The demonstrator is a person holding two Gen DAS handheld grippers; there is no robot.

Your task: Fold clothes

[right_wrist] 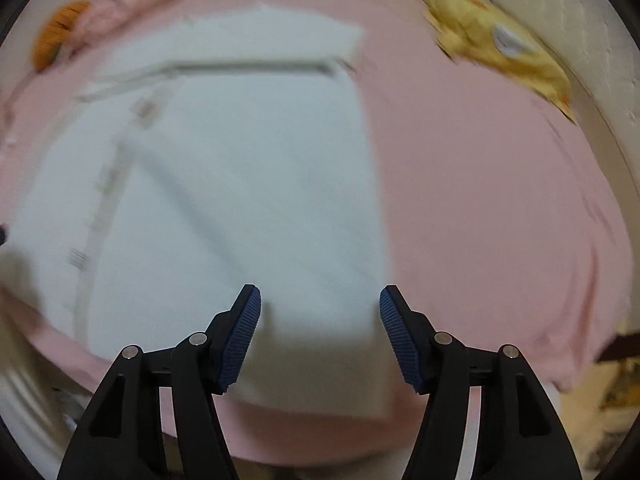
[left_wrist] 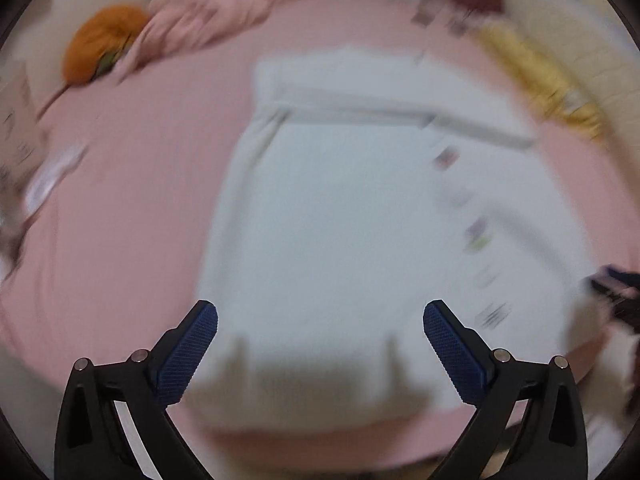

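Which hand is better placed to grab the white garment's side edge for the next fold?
Probably right: the right gripper hangs open straddling the white garment's edge; the left gripper sits over its middle.

One white garment [left_wrist: 340, 208], one pink sheet [right_wrist: 480, 200], one crumpled pink cloth [left_wrist: 200, 20], one orange item [left_wrist: 100, 40], one yellow item [right_wrist: 492, 48].

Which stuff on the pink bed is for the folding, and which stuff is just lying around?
For the folding:
- white garment, lying flat on the bed
- left claw, open above it
- right claw, open above it

Just lying around:
- orange plush thing
- yellow cloth
- crumpled pink blanket
- pink sheet underneath
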